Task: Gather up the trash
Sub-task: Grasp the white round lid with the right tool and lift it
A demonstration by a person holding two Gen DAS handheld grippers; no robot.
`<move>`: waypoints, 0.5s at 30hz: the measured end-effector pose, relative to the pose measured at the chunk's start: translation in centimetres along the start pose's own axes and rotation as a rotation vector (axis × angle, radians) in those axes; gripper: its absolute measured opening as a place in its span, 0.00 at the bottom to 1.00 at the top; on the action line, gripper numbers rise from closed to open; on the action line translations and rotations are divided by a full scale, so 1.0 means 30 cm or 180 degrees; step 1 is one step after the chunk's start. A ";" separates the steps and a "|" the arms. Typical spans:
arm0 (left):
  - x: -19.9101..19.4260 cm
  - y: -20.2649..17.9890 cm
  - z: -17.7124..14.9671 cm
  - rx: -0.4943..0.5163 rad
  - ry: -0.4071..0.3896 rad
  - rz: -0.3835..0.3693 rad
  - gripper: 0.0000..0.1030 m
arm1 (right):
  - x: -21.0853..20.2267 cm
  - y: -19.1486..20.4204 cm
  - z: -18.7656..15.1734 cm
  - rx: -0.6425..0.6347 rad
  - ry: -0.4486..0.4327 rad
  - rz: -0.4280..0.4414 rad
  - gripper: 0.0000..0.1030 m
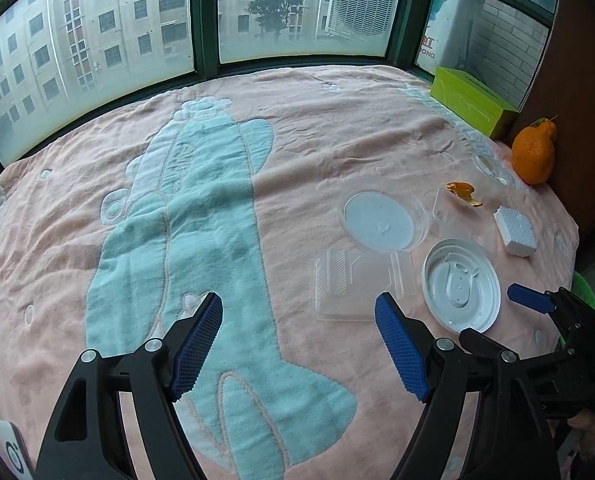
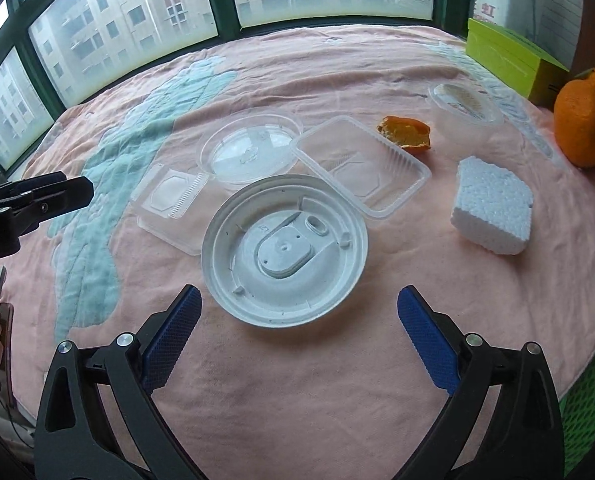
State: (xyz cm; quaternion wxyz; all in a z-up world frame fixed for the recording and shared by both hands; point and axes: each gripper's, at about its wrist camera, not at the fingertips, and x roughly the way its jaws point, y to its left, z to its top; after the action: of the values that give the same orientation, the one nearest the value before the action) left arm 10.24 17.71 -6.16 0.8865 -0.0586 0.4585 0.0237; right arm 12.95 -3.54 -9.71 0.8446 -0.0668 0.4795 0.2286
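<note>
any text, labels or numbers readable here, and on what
"ONG": end of a red word on a sign outside the window; the rest is cut off.
Raised letters on the blue figure of the pink blanket: too blurred to read.
Dark print on the lime-green cardboard box: too small.
Round white plastic lid: embossed mark, illegible.

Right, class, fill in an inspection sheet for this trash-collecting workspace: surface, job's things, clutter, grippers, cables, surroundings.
Surface: pink blanket with pale blue pattern, wrinkled.
Job's things: white round lid upside down, nearest; clear round lid; clear rectangular tray; clear hinged box; orange peel; foam block; small clear lid.
Clutter: whole orange; green box.
Grippers: left gripper open, empty; right gripper open, empty, facing the white lid.
Cables: nothing seen.
Surroundings: green-framed window, apartment blocks outside.
</note>
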 end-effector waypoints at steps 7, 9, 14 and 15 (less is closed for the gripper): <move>0.034 0.031 -0.004 -0.0068 0.0068 -0.0062 0.75 | 0.053 0.023 0.010 -0.0030 0.0067 -0.0132 0.96; 0.042 0.029 -0.007 -0.0061 0.0082 -0.0069 0.75 | 0.064 0.028 0.013 -0.0032 0.0066 -0.0169 0.96; 0.057 0.024 -0.007 -0.0048 0.0102 -0.0092 0.76 | 0.077 0.038 0.025 -0.0027 0.0035 -0.0242 0.96; 0.059 0.022 -0.006 -0.0046 0.0105 -0.0095 0.76 | 0.078 0.038 0.026 -0.0020 0.0029 -0.0250 0.96</move>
State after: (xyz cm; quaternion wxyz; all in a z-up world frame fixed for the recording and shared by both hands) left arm 11.06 18.33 -7.75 0.8785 -0.0722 0.4720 0.0129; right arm 14.08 -1.51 -11.15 0.8505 -0.0892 0.4797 0.1964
